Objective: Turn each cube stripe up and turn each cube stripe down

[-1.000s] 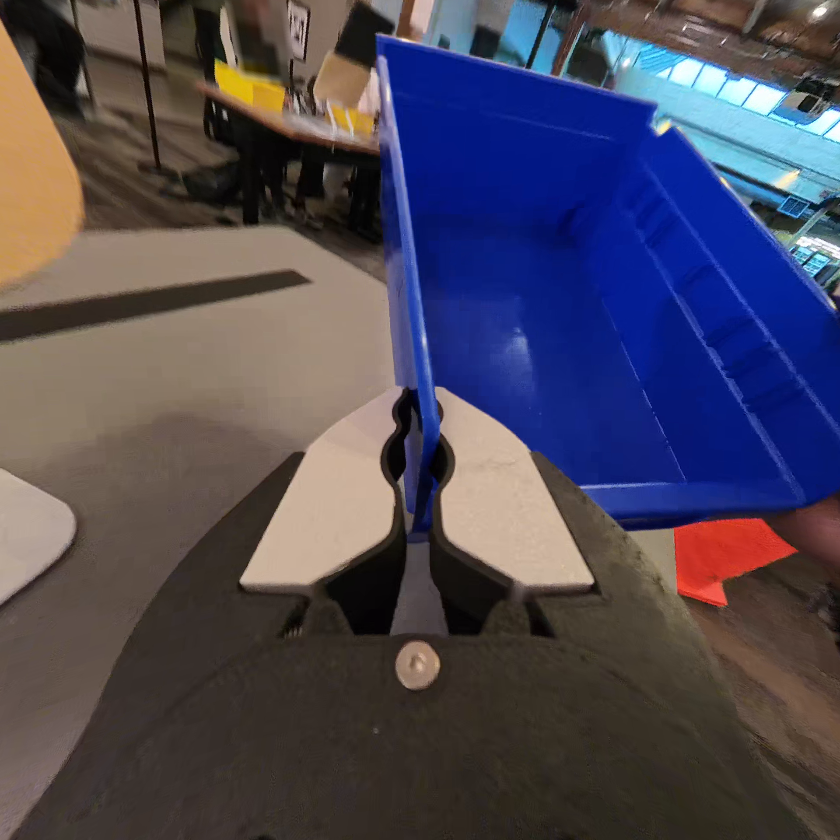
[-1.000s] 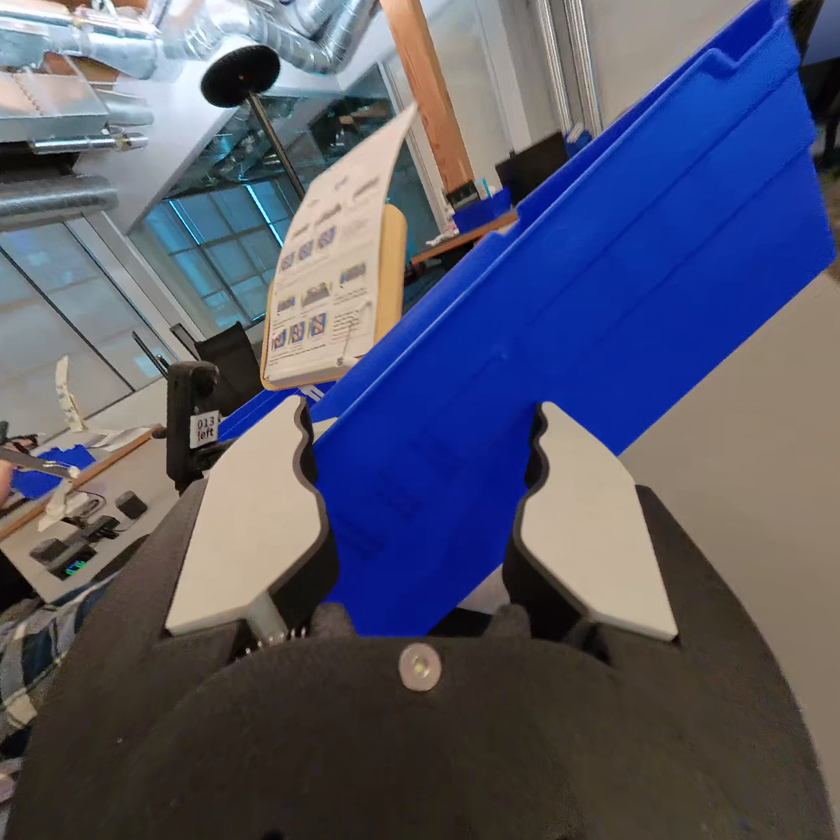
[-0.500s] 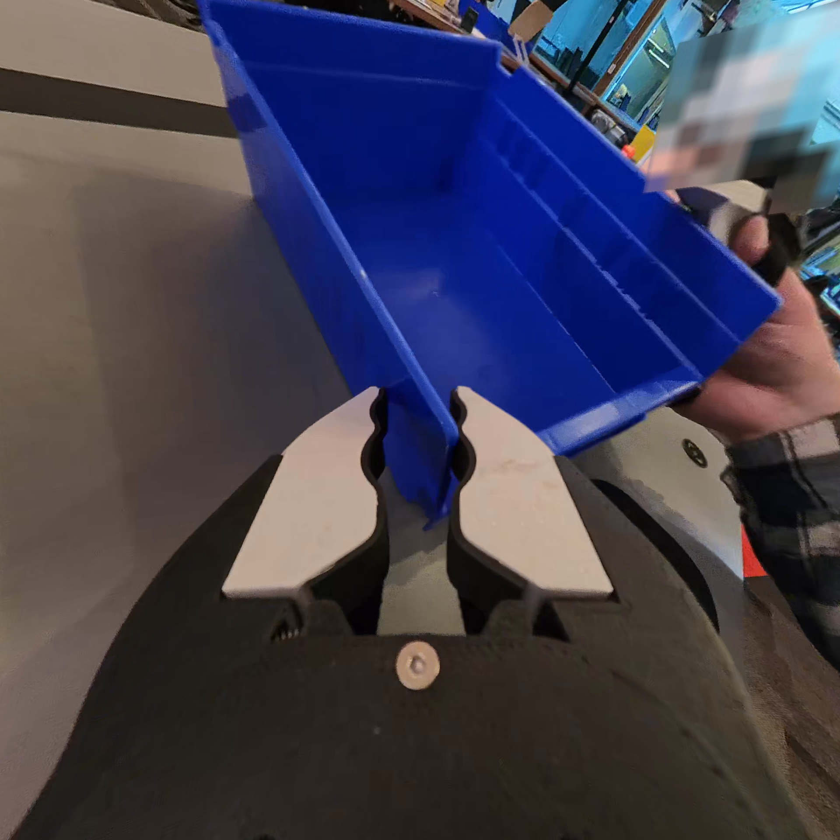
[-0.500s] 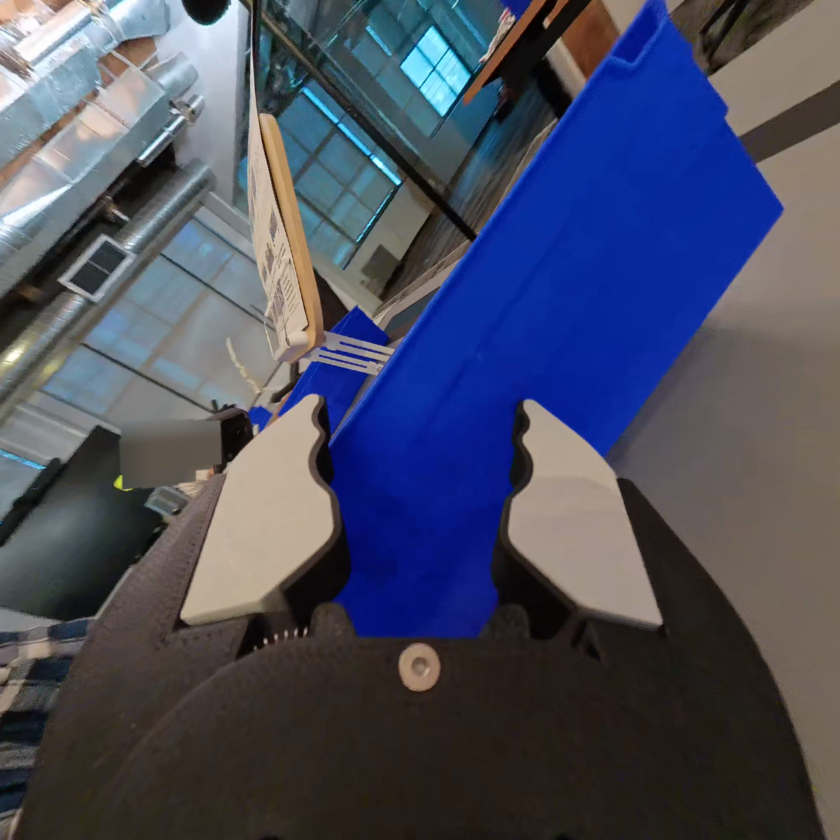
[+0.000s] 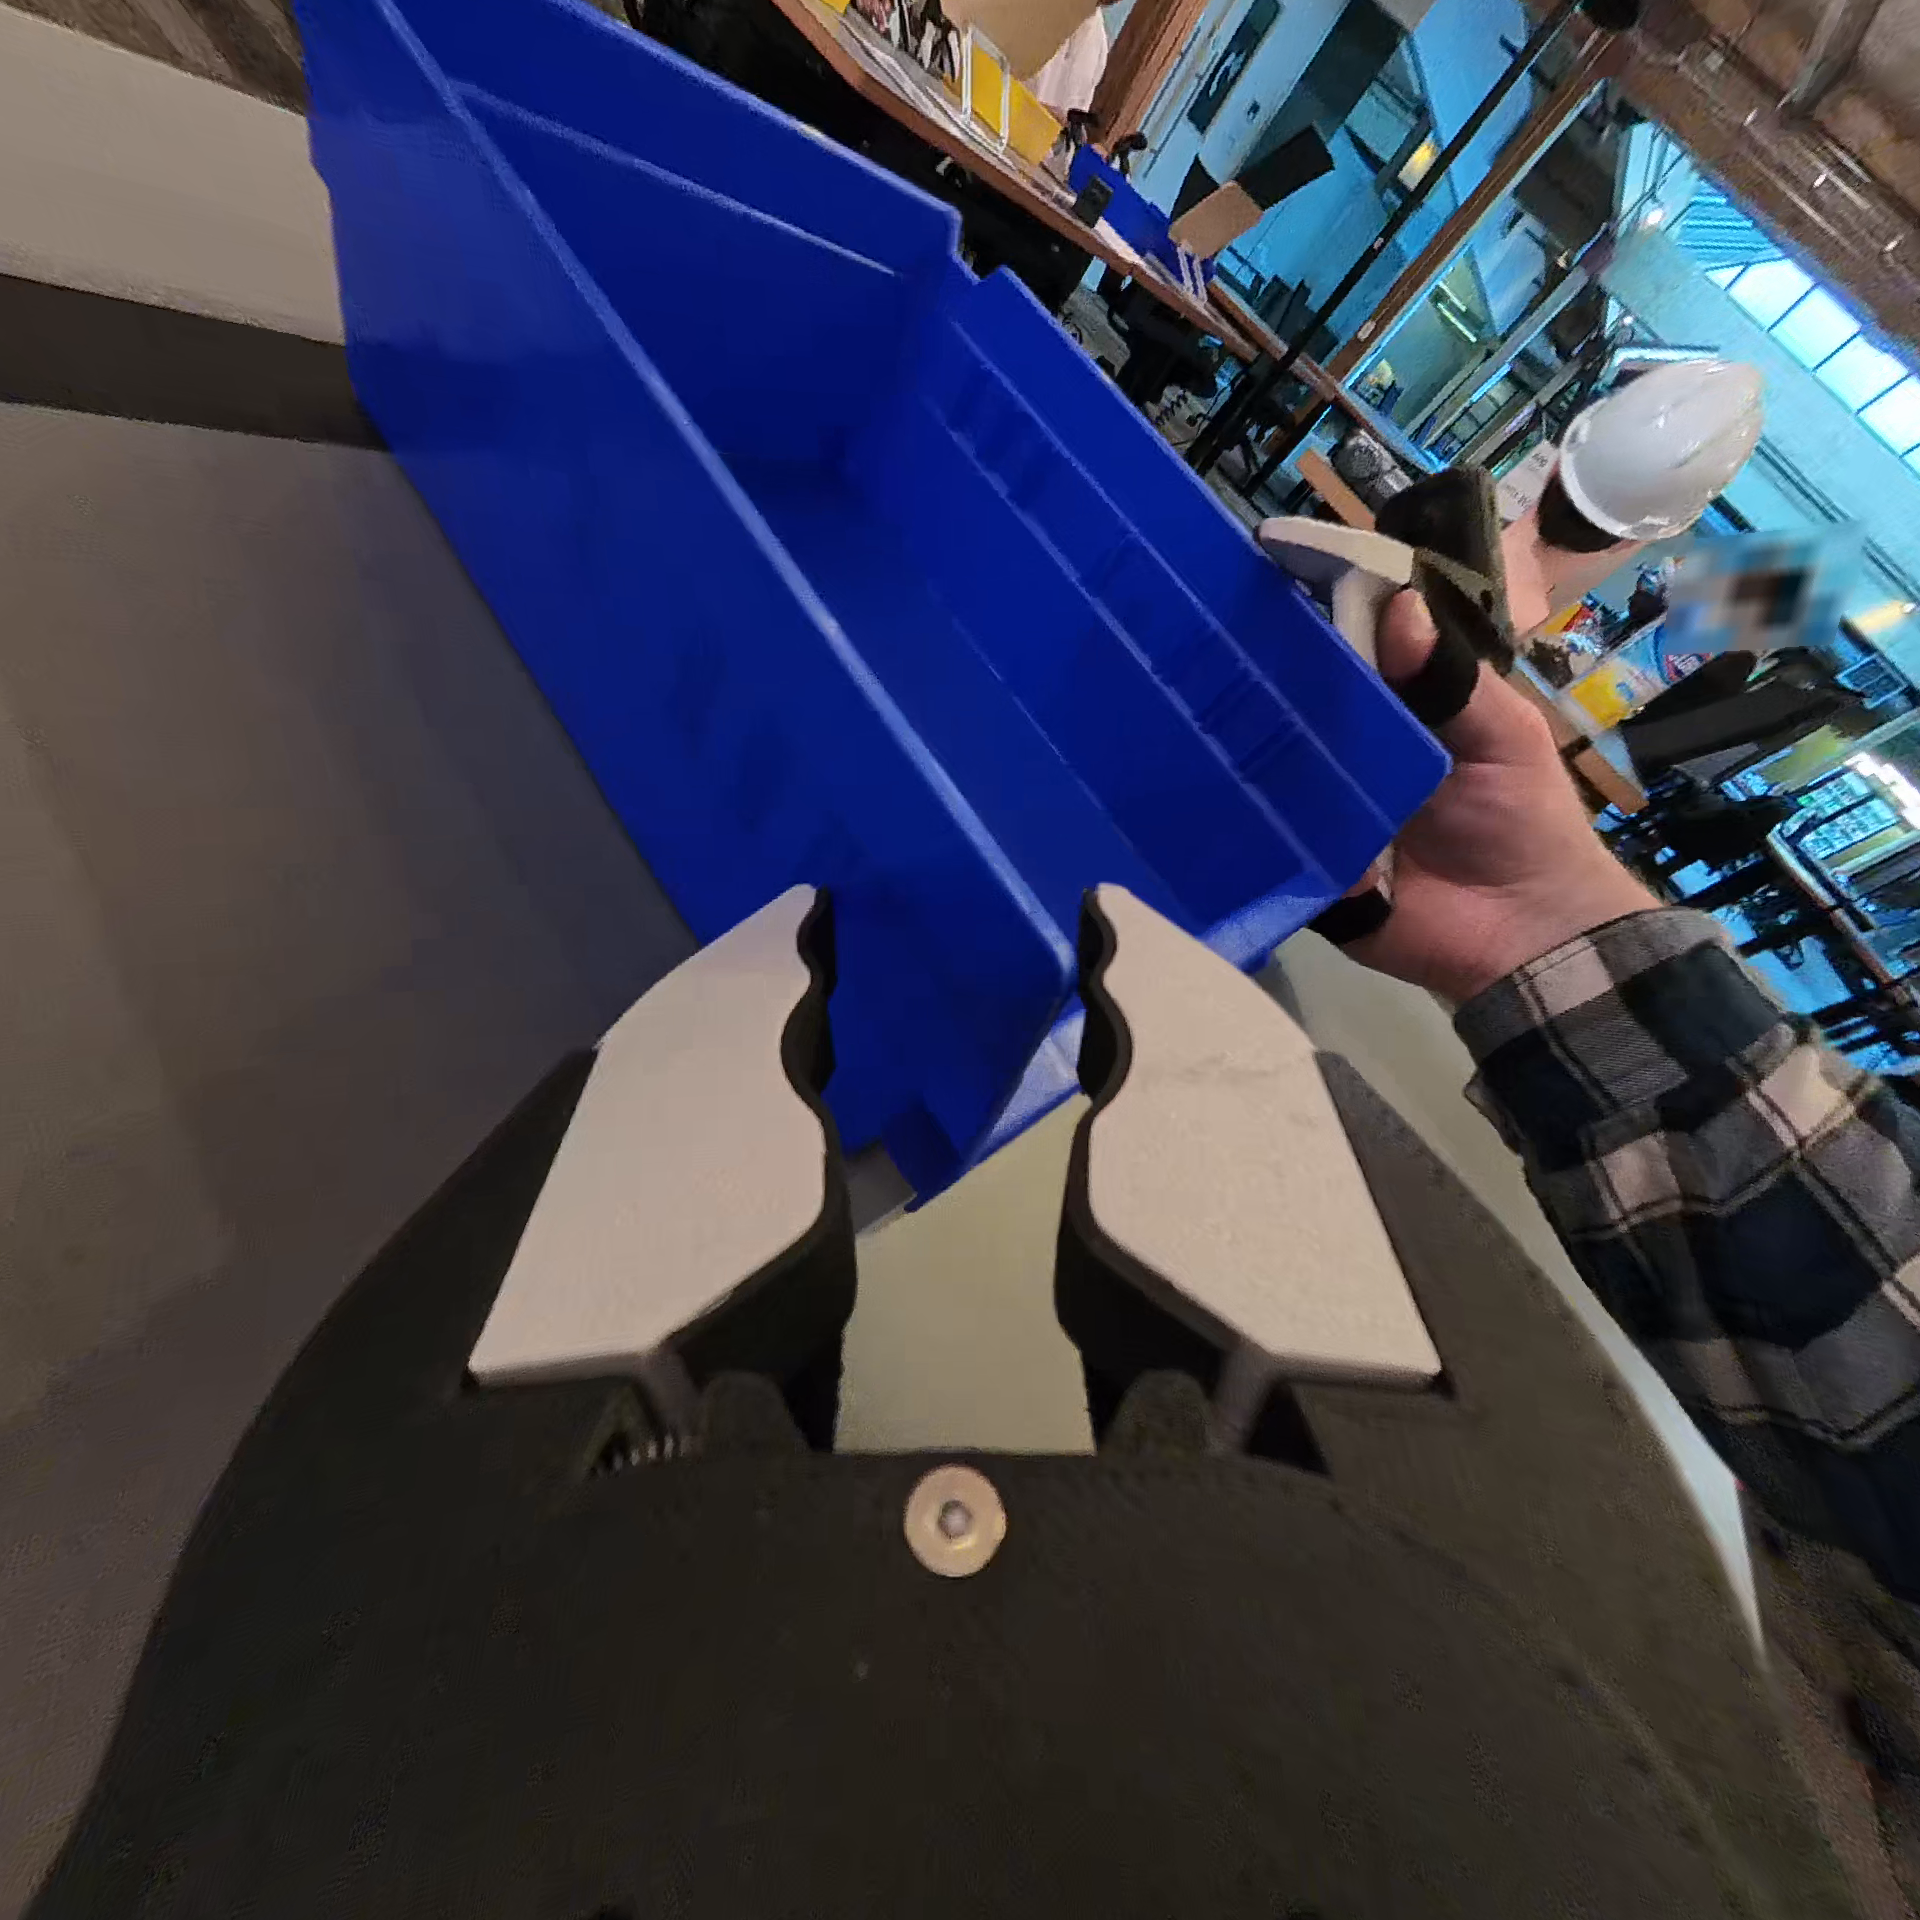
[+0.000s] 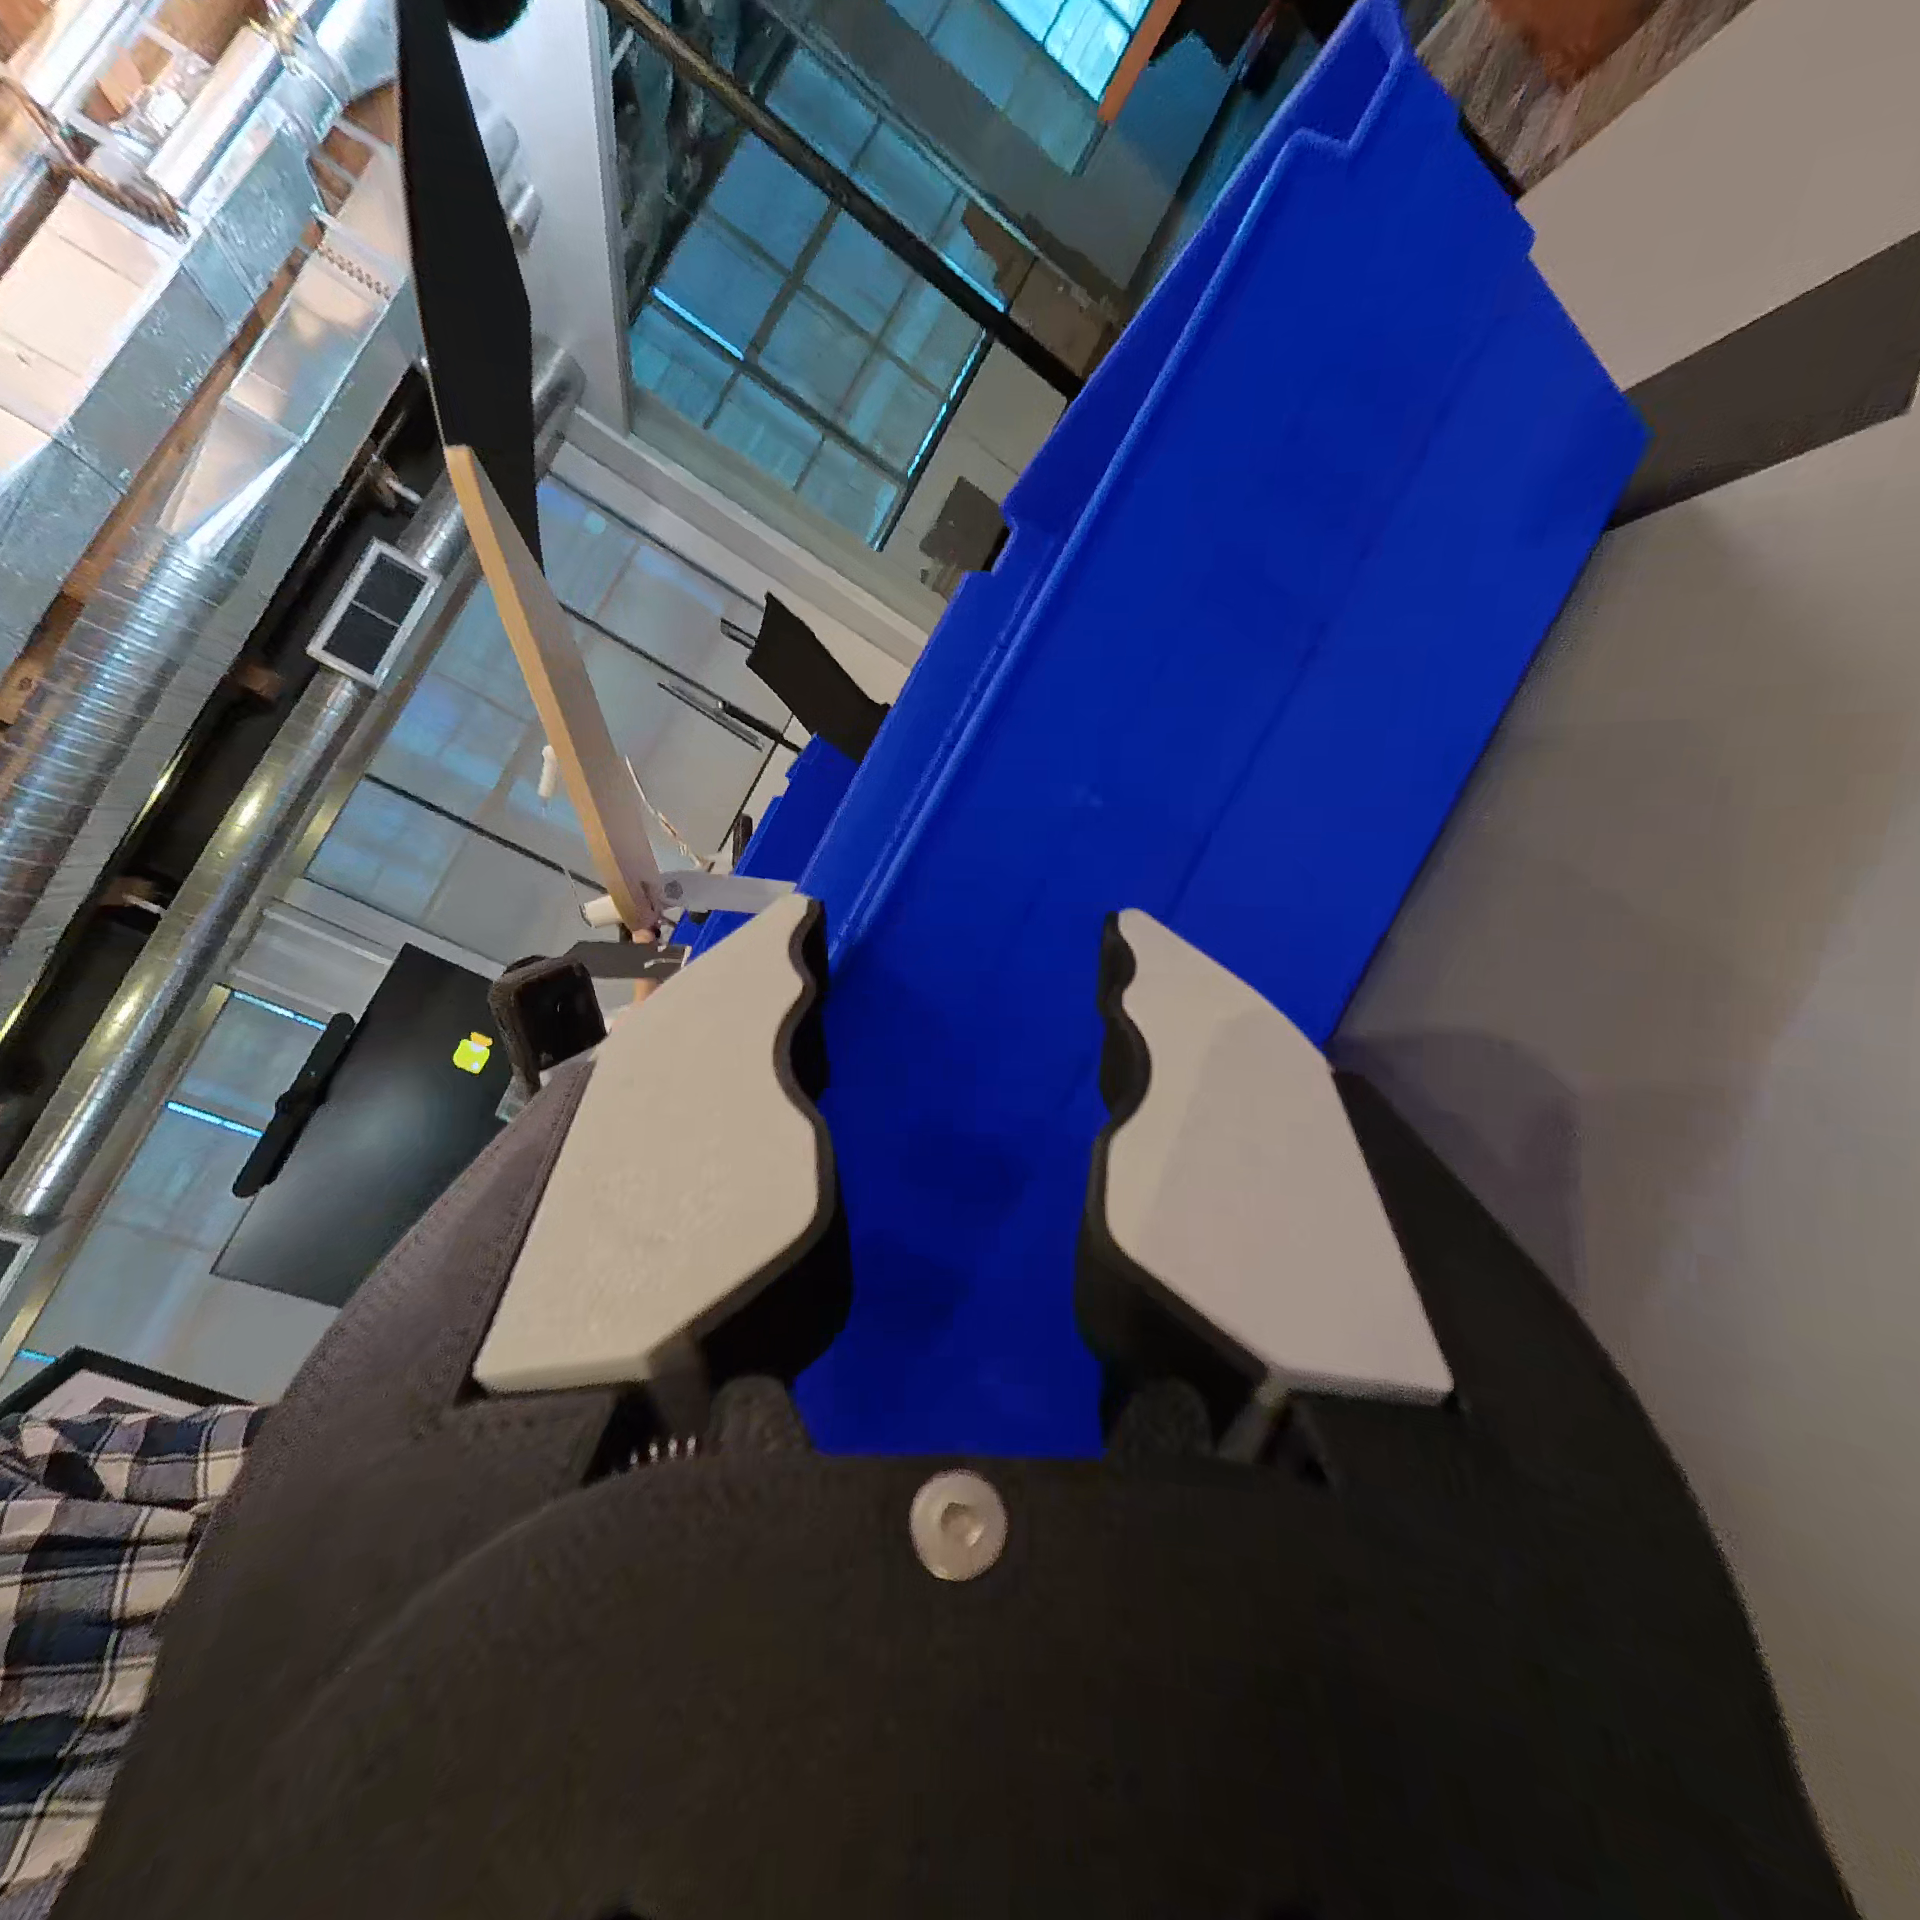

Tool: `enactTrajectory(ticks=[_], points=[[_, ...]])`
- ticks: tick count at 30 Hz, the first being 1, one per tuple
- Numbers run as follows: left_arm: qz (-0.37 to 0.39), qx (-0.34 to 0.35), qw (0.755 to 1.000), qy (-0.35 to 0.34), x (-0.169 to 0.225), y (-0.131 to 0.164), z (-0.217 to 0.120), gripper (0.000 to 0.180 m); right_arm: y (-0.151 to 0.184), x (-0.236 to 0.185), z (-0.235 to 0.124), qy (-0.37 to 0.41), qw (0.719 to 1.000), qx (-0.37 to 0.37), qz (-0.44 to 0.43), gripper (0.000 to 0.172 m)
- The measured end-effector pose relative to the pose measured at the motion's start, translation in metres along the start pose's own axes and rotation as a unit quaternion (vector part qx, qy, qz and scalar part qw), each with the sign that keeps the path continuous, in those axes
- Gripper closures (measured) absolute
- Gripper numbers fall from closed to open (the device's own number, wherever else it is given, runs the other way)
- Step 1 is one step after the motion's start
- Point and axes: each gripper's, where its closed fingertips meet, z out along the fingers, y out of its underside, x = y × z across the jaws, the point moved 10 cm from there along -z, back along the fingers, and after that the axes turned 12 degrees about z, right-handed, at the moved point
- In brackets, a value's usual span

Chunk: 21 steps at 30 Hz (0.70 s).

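Note:
No cube shows in either view. A large blue bin point(image 5: 727, 520) lies tilted on the grey table point(image 5: 260, 831), and its inside looks empty. My left gripper point(image 5: 951, 904) is open. The bin's near corner wall stands between its pads, close to the right pad, and is not pinched. My right gripper point(image 6: 966, 925) has its pads apart against the bin's outer side wall point(image 6: 1247, 623), which fills the space between them. I see no edge clamped there. In the left wrist view one of its white fingers point(image 5: 1330, 551) shows at the bin's far rim, with the hand point(image 5: 1496, 810) behind.
A dark stripe point(image 5: 156, 364) crosses the table beyond the bin. A plaid sleeve point(image 5: 1714, 1143) is at the right. A wooden clipboard on a stand point(image 6: 540, 644) rises to the left of the bin. Desks and a white hard hat point(image 5: 1662, 447) are far behind.
My left gripper was shut on the bin's wall and has opened, letting it go. My right pads have come closer together. The bin has swung and come down toward the table.

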Motion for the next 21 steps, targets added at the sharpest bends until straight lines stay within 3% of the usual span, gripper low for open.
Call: enactTrajectory(ticks=[4, 9, 13, 16, 21], points=[[0.012, 0.010, 0.999, 0.046, 0.000, -0.003, 0.000, 0.128, -0.010, 0.004, -0.008, 0.006, 1.000, 0.018, -0.004, 0.102], [0.045, 0.065, 0.992, 0.093, 0.011, -0.014, -0.059, 0.128, 0.009, -0.060, -0.045, 0.051, 0.987, 0.086, -0.126, 0.101], [0.121, 0.079, 0.985, 0.090, 0.025, -0.015, -0.133, 0.135, 0.069, -0.134, -0.045, 0.044, 0.971, 0.054, -0.228, 0.108], [0.205, 0.077, 0.975, 0.034, 0.018, -0.015, -0.191, 0.141, 0.131, -0.174, -0.027, 0.019, 0.961, 0.025, -0.276, 0.116], [0.250, 0.045, 0.965, -0.071, -0.027, -0.018, -0.284, 0.145, 0.224, -0.189, 0.028, 0.032, 0.944, -0.044, -0.325, 0.118]])
